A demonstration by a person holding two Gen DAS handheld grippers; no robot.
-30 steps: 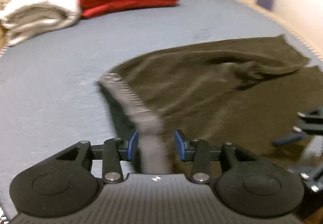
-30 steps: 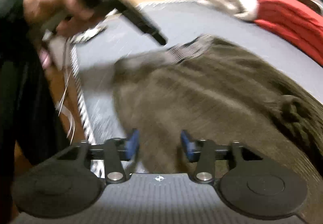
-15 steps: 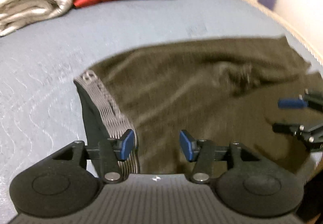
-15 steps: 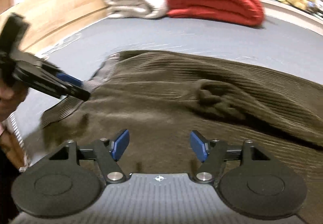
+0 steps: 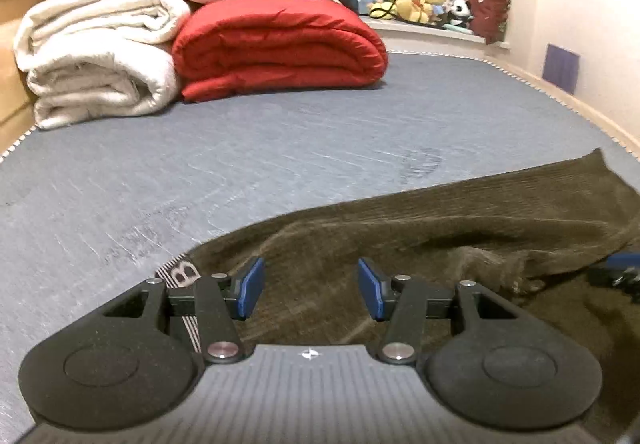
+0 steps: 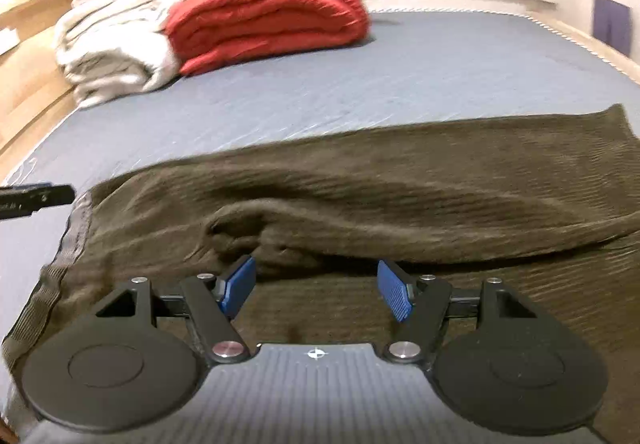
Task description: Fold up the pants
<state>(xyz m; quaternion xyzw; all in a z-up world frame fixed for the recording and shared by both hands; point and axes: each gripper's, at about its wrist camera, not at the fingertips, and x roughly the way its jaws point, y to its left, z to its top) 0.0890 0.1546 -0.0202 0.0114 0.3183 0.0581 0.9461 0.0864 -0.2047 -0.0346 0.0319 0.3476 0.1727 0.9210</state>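
While both tongs, left (image 5: 308, 292) and right (image 6: 316, 290), gape empty, one pants (image 6: 400, 180) lies flat.

both views sit low and close over the pants (image 5: 400, 240), looking along the mattress (image 5: 240, 164) toward 12 o'clock. both share the red quilt (image 5: 280, 44) and white blanket (image 5: 96, 52) near 11. the right wrist view catches the left gripper (image 6: 36, 200) at 9.
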